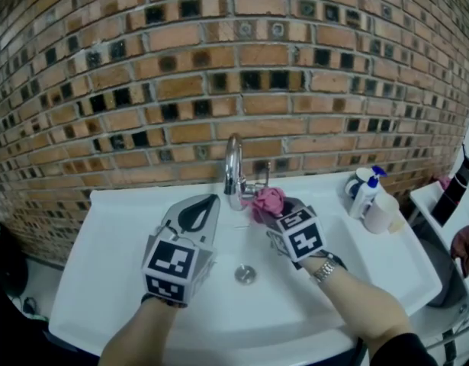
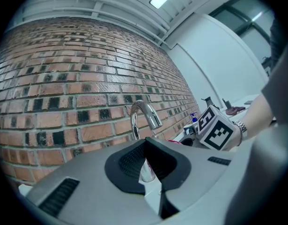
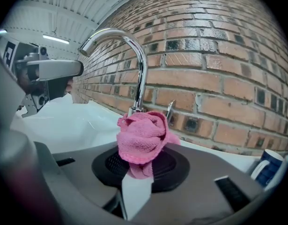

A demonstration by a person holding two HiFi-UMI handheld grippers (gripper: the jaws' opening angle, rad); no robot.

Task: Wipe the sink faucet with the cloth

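1. While the pink cloth (image 3: 141, 139) is pinched as a bunched wad in the right claw (image 3: 140, 168), it sits just right of the faucet (image 1: 234, 170) base, beside the small lever; whether it touches the metal cannot be told.
2. The left claw (image 2: 148, 165) is closed with nothing in it; it is held level over the sink (image 1: 120, 235), just left of the spout.
3. Little of the task appears done; the tall curved spout looks unwiped as things stand.
4. Only a small fold seems to be gripped; if the wad is dragged hard across the metal, it could be pulled out and dropped into the basin.
5. The lever could be knocked by the claw tips during a sweep round the base; water would then be started and the cloth soaked.
6. Because the wad is compact, metal could be met by the claw itself instead of fabric; the finish might be scratched.
7. The two claws are close together; a wide wipe round the spout could bring them into collision.
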